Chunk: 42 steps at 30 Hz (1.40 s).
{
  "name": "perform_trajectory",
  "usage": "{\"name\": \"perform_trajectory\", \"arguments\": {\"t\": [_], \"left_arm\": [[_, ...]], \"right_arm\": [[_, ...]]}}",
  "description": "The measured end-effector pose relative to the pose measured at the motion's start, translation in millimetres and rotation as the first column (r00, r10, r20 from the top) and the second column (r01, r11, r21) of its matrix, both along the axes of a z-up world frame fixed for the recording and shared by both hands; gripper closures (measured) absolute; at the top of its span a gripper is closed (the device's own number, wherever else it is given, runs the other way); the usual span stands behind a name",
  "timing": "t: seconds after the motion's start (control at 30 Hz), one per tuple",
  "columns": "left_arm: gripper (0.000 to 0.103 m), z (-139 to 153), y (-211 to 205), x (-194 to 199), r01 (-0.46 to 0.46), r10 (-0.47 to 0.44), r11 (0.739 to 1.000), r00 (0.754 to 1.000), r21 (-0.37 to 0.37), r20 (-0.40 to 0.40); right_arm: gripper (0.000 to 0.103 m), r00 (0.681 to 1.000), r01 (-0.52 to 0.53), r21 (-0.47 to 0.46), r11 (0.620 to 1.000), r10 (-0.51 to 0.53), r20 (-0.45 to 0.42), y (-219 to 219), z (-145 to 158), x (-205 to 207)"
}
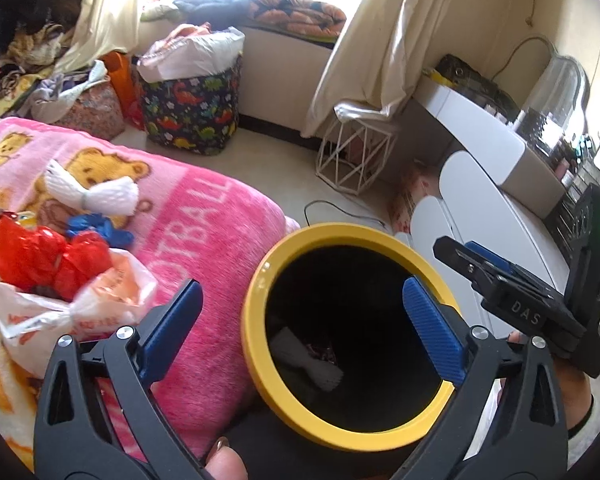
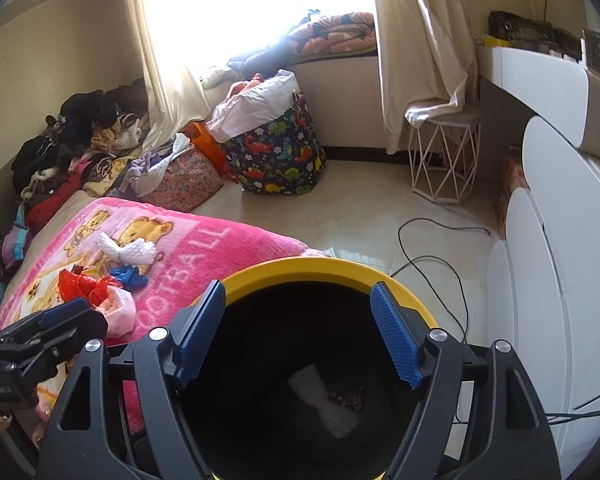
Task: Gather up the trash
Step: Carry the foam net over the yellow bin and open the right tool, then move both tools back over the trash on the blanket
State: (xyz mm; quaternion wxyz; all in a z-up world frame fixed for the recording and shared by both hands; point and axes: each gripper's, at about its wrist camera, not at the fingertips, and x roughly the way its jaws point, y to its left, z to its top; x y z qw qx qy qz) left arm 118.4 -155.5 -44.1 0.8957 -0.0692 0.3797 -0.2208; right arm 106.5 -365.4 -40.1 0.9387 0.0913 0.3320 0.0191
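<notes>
Yellow-rimmed and black inside, the trash bin stands beside a bed under a pink bear-print blanket. Both hand-held grippers hang over its mouth: the left hand-held gripper and the right hand-held gripper each have blue pads spread wide, nothing between them. A white foam sleeve and a dark scrap lie at the bin's bottom. On the blanket remain a red wrapper, a blue scrap, a white foam net and a knotted plastic bag.
</notes>
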Motion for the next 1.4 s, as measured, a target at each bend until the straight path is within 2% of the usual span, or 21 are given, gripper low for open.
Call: {"name": "perform_trajectory", "arguments": {"t": [0.07,0.33,0.7,1.07,1.4], "left_arm": [[0.011,3.9,6.5,-0.4,-0.019,0.019,1.000,1.000,-0.003,0.012],[0.011,17.9,37.8,-3.0,-0.106,0.106,0.994,0.993,-0.012,0.051],[0.011,25.6,94.9,-5.0,-0.250,0.251,0.968,0.965,-0.025,0.073],[0.011,33.6,148.6,-8.5,-0.392,0.388,0.920,0.913,0.003,0.125],[0.011,36.2,200.8,-14.8,-0.516,0.508,0.857,0.848,0.012,0.151]], "right_arm": [[0.026,1.000,-0.010,-0.010,1.000,0.011,0.010,5.4,4.3,-1.1],[0.023,0.998,-0.049,-0.028,0.998,0.050,0.042,26.1,19.0,-3.1],[0.020,0.989,-0.137,-0.037,0.990,0.139,0.055,72.5,24.2,-4.3],[0.020,0.966,-0.254,-0.033,0.967,0.255,0.045,129.7,20.9,-0.1],[0.016,0.935,-0.351,-0.042,0.935,0.352,0.042,177.5,19.6,4.2]]}}
